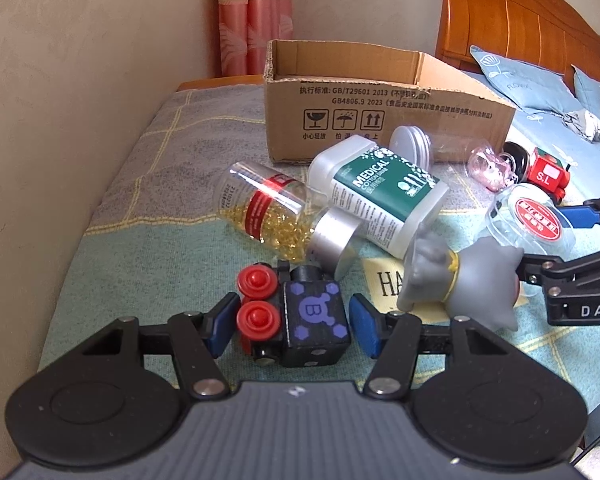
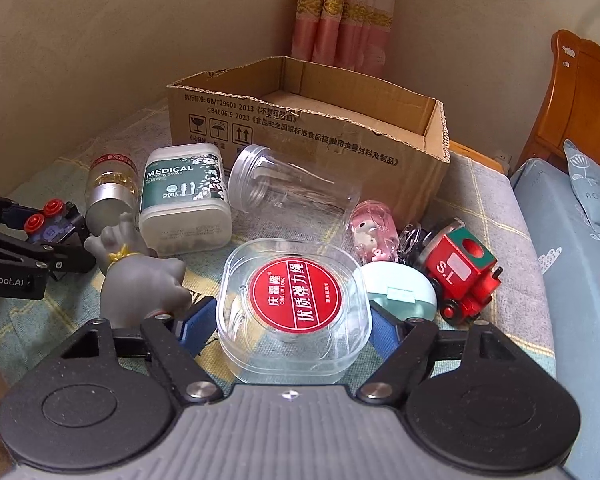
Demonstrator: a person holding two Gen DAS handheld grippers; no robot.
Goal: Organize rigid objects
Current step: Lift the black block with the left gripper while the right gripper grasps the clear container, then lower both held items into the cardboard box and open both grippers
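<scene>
My left gripper [image 1: 294, 322] is open around a black toy train [image 1: 300, 316] with red knobs and purple marks; small gaps show on both sides. My right gripper [image 2: 294, 320] straddles a clear plastic case with a red round label [image 2: 294, 304]; its blue pads sit at the case's sides, contact unclear. An open cardboard box [image 2: 312, 128] stands at the back. A capsule bottle [image 1: 272, 212], a medical cotton swab box [image 1: 380, 196] and a grey figurine [image 1: 456, 276] lie between.
A clear jar [image 2: 296, 188], a pink keychain figure [image 2: 370, 234], a mint case [image 2: 400, 292] and a red toy train [image 2: 464, 268] lie on the blanket. A wall is at left, curtains [image 2: 340, 16] behind, a wooden headboard [image 1: 520, 20] and blue bedding [image 2: 572, 248] at right.
</scene>
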